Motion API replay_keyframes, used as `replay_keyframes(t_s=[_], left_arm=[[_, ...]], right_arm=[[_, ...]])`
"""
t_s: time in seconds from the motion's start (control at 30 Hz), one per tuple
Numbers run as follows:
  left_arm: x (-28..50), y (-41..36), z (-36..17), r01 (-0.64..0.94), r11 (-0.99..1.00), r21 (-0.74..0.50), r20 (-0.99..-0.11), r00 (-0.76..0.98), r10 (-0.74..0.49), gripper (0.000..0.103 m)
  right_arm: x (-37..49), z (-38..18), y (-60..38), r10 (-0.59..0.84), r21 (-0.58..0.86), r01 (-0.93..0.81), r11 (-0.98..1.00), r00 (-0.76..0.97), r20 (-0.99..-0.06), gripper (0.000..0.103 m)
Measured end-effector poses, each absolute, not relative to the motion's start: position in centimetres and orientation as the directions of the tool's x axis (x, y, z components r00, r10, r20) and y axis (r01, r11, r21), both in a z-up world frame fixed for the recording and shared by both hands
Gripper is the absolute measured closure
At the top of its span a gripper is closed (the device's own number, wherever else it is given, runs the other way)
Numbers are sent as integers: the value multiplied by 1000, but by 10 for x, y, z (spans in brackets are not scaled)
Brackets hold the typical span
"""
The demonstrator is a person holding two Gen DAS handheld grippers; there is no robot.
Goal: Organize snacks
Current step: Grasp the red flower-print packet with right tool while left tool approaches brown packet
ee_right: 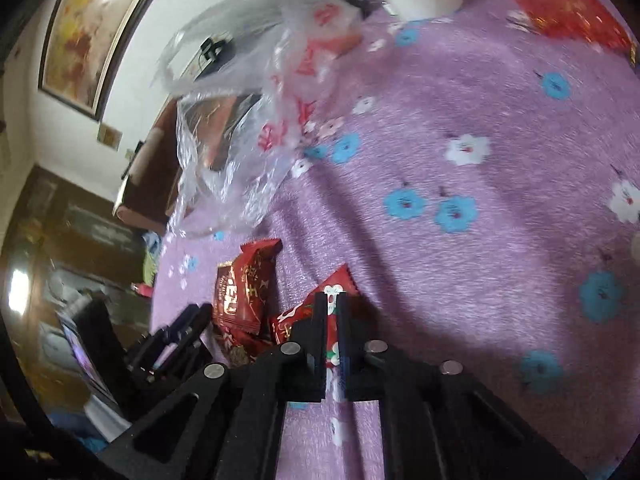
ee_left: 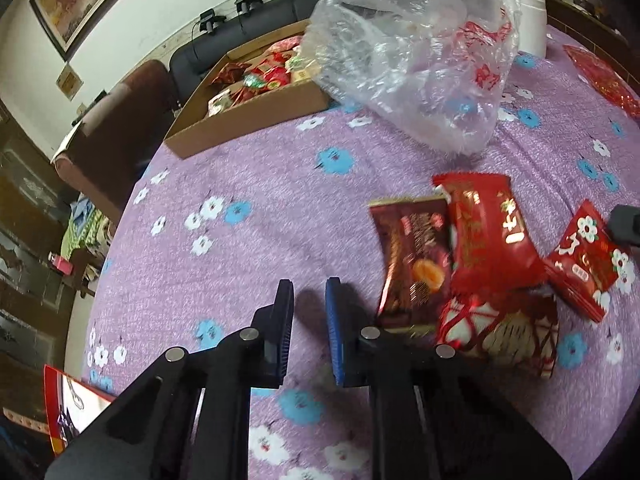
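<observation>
Gripped in the right tongs (ee_right: 331,300): a flowered red packet (ee_right: 336,280), pads pressed on both faces, low over the tabletop (ee_left: 260,200) at the right end of a small heap of snacks. Cannot tell whether lifted clear of the purple flowered cloth or resting on it.

Just beside it, loose and overlapping: a plain red packet (ee_left: 488,232), a dark brown packet (ee_left: 412,264) and a lattice-printed packet (ee_left: 500,328). Left of the heap, the left tongs (ee_left: 310,288), drawn narrow, holding nothing, poised over bare cloth.

Well apart, at the far left edge of the tabletop: a shallow cardboard box (ee_left: 248,120), already loaded with assorted red, green and yellow wrappers. Leaning against its near corner, a crumpled clear plastic bag (ee_left: 420,60) with red print, seemingly emptied. Beyond, a white tub (ee_left: 532,16), contents hidden, and one more red pack (ee_left: 600,76) lying alone at the far right.

Judged well under way but unfinished: much boxed, at least five pieces left out, one of them in hand.
</observation>
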State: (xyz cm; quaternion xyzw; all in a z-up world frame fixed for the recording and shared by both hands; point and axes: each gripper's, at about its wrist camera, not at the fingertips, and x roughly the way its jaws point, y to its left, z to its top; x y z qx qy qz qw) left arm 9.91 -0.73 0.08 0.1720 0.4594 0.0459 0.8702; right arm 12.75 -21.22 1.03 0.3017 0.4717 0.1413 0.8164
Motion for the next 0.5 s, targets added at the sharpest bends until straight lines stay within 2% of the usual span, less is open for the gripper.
replay_keyframes(t_s=[0.13,0.23,0.37,0.5], left_arm=[[101,9,9,58,971,231,-824,542,164,89],[107,14,20,38,979,202,-817,558,147,89],[119,12,24,48,985,168,-827,550,115,89],[131,9,18,44,987,154,-843,527,108,89]], right_arm=[[121,13,-220,543,646,69,760,478,-690,84],[120,11,-218,596,675,55,736,420,-685,73],[121,5,-210,589,660,85,747,376,-715,71],[124,-2,-207,616,685,99,721,360,-700,70]])
